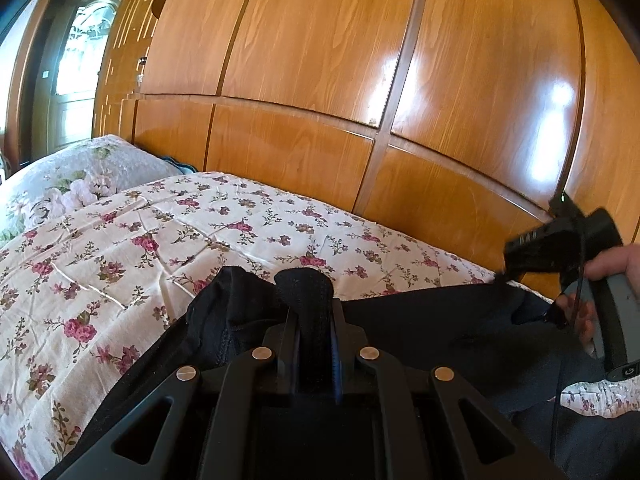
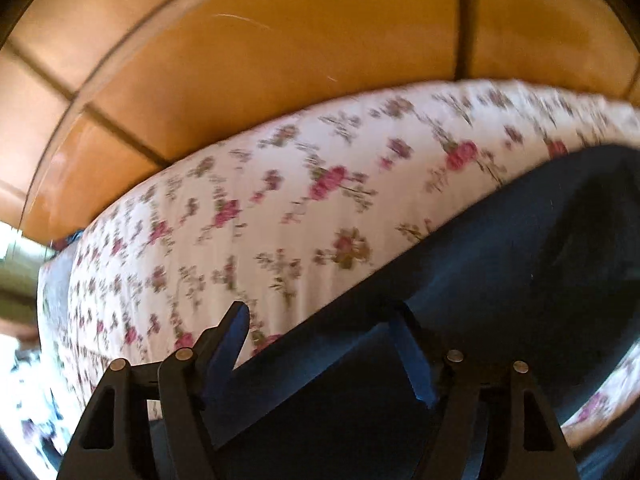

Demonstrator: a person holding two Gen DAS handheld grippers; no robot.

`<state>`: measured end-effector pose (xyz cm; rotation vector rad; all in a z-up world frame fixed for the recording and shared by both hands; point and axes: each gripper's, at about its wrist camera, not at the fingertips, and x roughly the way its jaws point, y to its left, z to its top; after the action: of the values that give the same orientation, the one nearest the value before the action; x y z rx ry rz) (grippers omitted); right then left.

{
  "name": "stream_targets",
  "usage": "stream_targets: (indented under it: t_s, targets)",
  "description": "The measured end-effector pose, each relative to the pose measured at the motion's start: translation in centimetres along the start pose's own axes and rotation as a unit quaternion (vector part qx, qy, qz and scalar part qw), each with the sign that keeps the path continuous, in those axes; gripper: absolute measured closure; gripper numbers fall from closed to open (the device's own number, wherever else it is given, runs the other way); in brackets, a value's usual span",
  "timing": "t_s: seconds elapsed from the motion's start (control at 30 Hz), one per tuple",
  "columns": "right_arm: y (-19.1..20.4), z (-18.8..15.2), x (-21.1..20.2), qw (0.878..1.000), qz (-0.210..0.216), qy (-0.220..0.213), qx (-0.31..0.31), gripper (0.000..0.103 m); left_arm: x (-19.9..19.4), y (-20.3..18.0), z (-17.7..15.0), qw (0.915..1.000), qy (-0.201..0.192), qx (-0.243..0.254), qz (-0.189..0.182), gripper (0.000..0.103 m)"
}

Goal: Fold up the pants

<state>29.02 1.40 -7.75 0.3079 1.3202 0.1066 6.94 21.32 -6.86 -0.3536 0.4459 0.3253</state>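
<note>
Dark navy pants lie spread on a bed with a floral sheet. My left gripper is shut on a bunched fold of the pants, which sticks up between its fingers. My right gripper is open, its fingers wide apart just above the edge of the pants; nothing is between them. In the left wrist view the right gripper shows at the right, held by a hand, with its tips at the pants' far edge.
A glossy wooden wardrobe stands right behind the bed. A floral pillow lies at the far left. A doorway with a glass panel is at the left. The right wrist view is motion-blurred.
</note>
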Motion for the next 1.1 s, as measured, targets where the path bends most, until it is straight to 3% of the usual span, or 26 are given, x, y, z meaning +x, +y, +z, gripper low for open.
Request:
stream_targets:
  t_s: [0.03, 0.07, 0.13, 0.2, 0.37, 0.53, 0.67, 0.8, 0.87, 0.97, 1.1]
  targets:
    - [-0.4, -0.1, 0.1, 1.0, 0.003, 0.005, 0.002, 0.057, 0.1, 0.0, 0.0, 1.0, 0.002, -0.001, 0.0, 0.092]
    - [-0.9, -0.4, 0.1, 1.0, 0.013, 0.007, -0.001, 0.062, 0.3, 0.1, 0.0, 1.0, 0.005, -0.003, -0.001, 0.092]
    - [-1.4, -0.9, -0.6, 0.999, 0.036, -0.001, -0.01, 0.082, 0.5, 0.3, 0.0, 0.9999, 0.01, -0.009, -0.004, 0.092]
    - [-2.0, -1.7, -1.9, 0.998, 0.057, -0.022, -0.022, 0.086, 0.6, 0.8, 0.0, 0.9997, 0.014, -0.019, -0.01, 0.092]
    - [-4.3, -5.5, -6.1, 0.989, 0.129, -0.069, -0.034, 0.088, 0.6, 2.8, 0.0, 0.9958, 0.019, -0.073, -0.053, 0.091]
    - [-5.6, -9.8, -9.3, 0.978, 0.159, -0.103, -0.085, 0.088, -0.7, 5.7, 0.2, 0.9775, 0.039, -0.159, -0.132, 0.09]
    - [-6.7, -12.9, -11.0, 0.969, 0.18, -0.131, -0.103, 0.088, -5.4, 5.4, 0.5, 0.9765, -0.001, -0.141, -0.163, 0.091]
    - [-8.1, -16.4, -13.2, 0.959, 0.204, -0.162, -0.114, 0.089, -8.6, 6.5, 0.7, 0.9654, -0.013, -0.169, -0.198, 0.091]
    - [-8.4, -17.8, -13.8, 0.954, 0.214, -0.172, -0.124, 0.089, -9.5, 7.3, 0.3, 0.9622, -0.004, -0.183, -0.202, 0.091]
    - [-8.3, -20.9, -14.0, 0.95, 0.196, -0.187, -0.157, 0.089, -10.1, 8.4, -1.0, 0.9605, 0.021, -0.196, -0.197, 0.091]
    - [-8.6, -23.8, -11.9, 0.952, 0.167, -0.174, -0.186, 0.089, -10.2, 9.0, -3.5, 0.9651, 0.057, -0.19, -0.171, 0.089]
